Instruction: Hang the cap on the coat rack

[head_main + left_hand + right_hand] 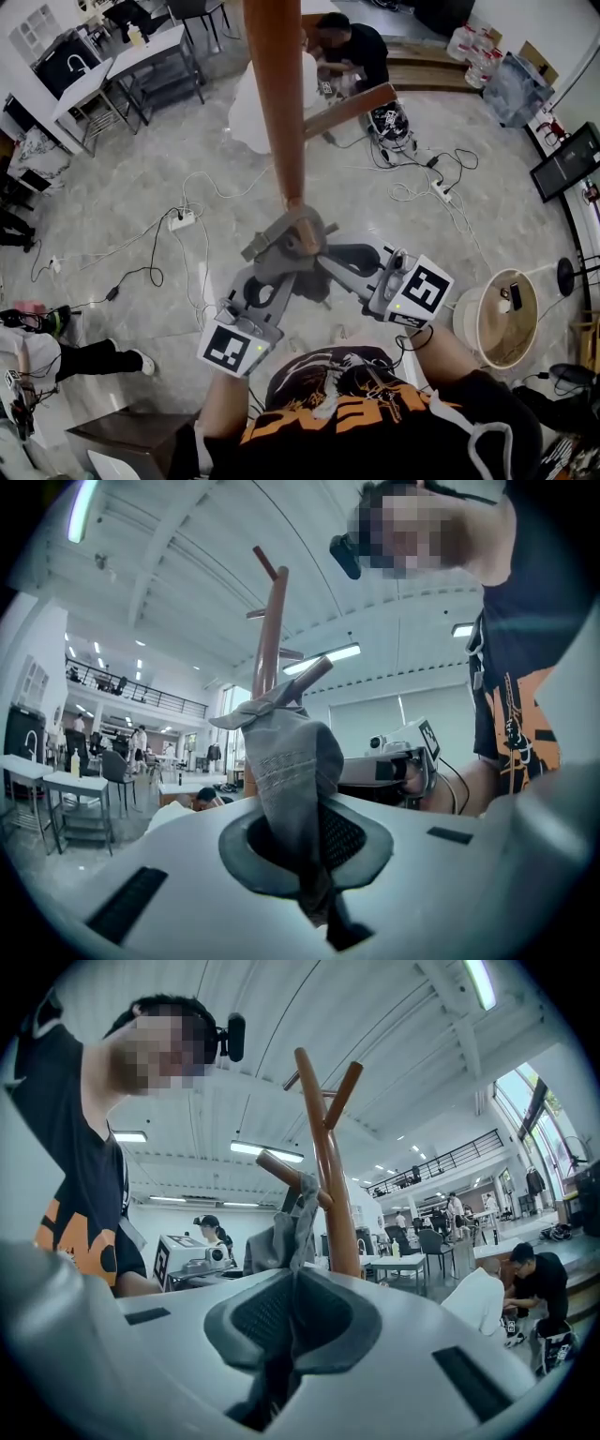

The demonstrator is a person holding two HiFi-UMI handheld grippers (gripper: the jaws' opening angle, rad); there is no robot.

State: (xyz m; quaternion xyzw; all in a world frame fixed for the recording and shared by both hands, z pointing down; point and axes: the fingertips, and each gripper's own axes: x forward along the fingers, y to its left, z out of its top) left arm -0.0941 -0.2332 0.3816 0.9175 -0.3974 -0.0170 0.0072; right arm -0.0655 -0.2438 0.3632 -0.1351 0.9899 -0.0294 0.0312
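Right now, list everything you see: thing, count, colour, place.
cap: one, grey, at a coat rack peg, between both grippers
coat rack: one, brown wood, upright ahead
tables: two, white tops, far left
power strip: one, white, floor left of the rack
tub: one, beige, round, floor at right
crouching person: one, black shirt, behind the rack
left gripper: one, grey, shut on the cap
right gripper: one, grey, shut on the cap

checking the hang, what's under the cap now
A wooden peg of the coat rack runs under the cap, tip showing. The part beneath the fabric is covered, so how well it's hooked can't be seen.
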